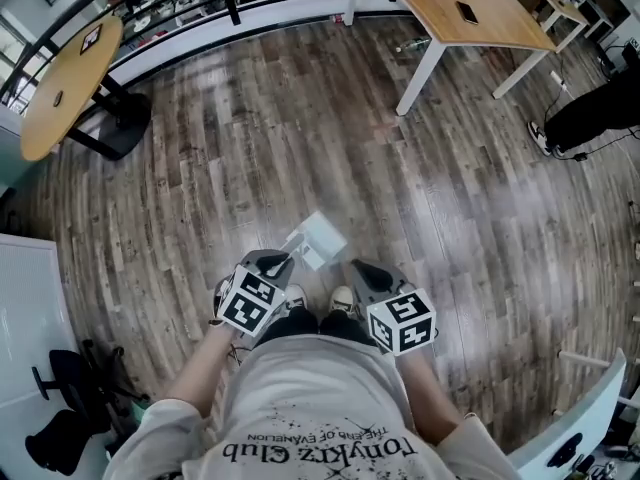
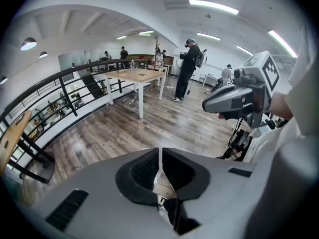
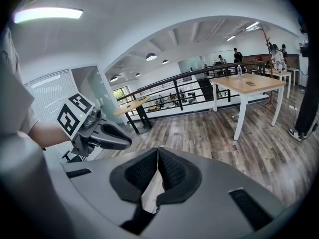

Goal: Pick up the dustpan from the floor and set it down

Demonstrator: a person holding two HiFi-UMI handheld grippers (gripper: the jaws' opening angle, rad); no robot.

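White dustpan (image 1: 318,236) grasped by left hand-held gripper (image 1: 289,261), right hand-held gripper (image 1: 356,266) clenched

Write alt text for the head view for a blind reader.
Looking down, a person's left gripper holds a white dustpan over a wood floor. The right gripper, shut, is beside it. A round table and a rectangular table stand beyond.

The wood-plank floor (image 1: 300,138) carries a white-legged bench (image 1: 470,13) at its far side. A round bench (image 1: 70,88) on a black foot stands well left of it, and the person's shoes (image 1: 343,298) much nearer the camera.
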